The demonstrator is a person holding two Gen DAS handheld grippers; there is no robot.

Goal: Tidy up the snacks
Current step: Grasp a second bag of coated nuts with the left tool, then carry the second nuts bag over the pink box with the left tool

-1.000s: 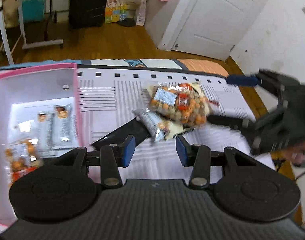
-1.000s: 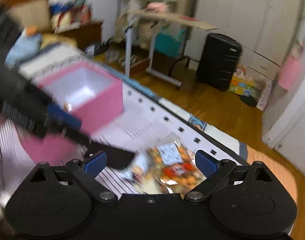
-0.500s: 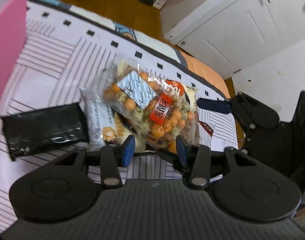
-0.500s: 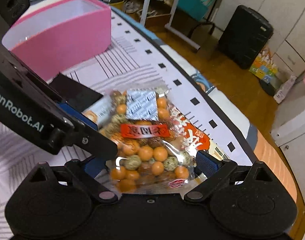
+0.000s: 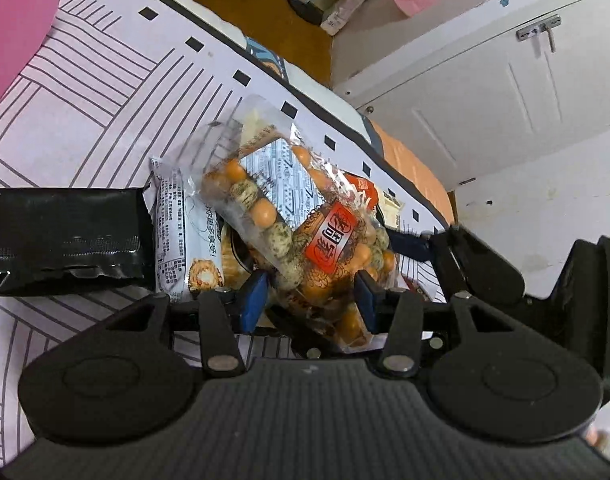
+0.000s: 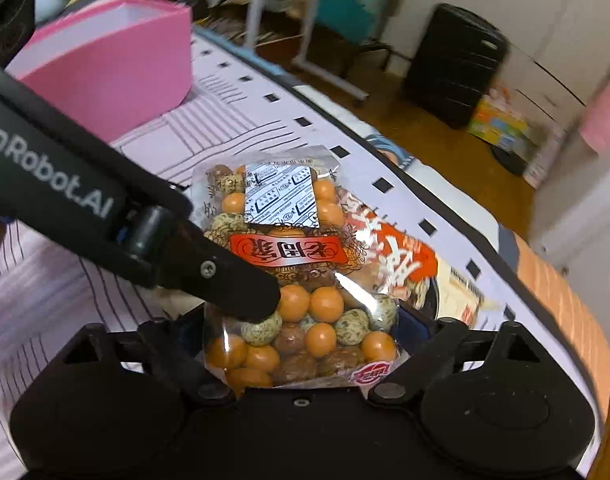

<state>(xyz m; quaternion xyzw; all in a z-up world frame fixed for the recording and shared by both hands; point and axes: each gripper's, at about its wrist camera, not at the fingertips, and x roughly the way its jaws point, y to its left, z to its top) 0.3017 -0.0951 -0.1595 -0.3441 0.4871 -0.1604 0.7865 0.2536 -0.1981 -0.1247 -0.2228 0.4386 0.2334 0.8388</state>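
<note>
A clear bag of orange and speckled coated nuts (image 5: 305,216) with a red label lies on top of the snack pile; it also shows in the right wrist view (image 6: 301,280). My left gripper (image 5: 311,300) stands with its blue pads on either side of the bag's near end, still apart. My right gripper (image 6: 301,332) closes on the same bag from the opposite end, its pads pressed against the bag. A white snack bar packet (image 5: 185,236) and a black packet (image 5: 61,236) lie to the left. An orange and white packet (image 6: 417,264) lies under the bag.
The pink box (image 6: 105,68) stands at the far left of the patterned white cloth (image 5: 85,120). The bed edge runs close behind the pile, with wooden floor, a black suitcase (image 6: 453,68) and white cupboard doors (image 5: 505,80) beyond.
Both grippers have moved in on the nut bag from opposite ends. My right gripper has closed from wide open onto the bag. The bag's far end has lifted and tilted.
</note>
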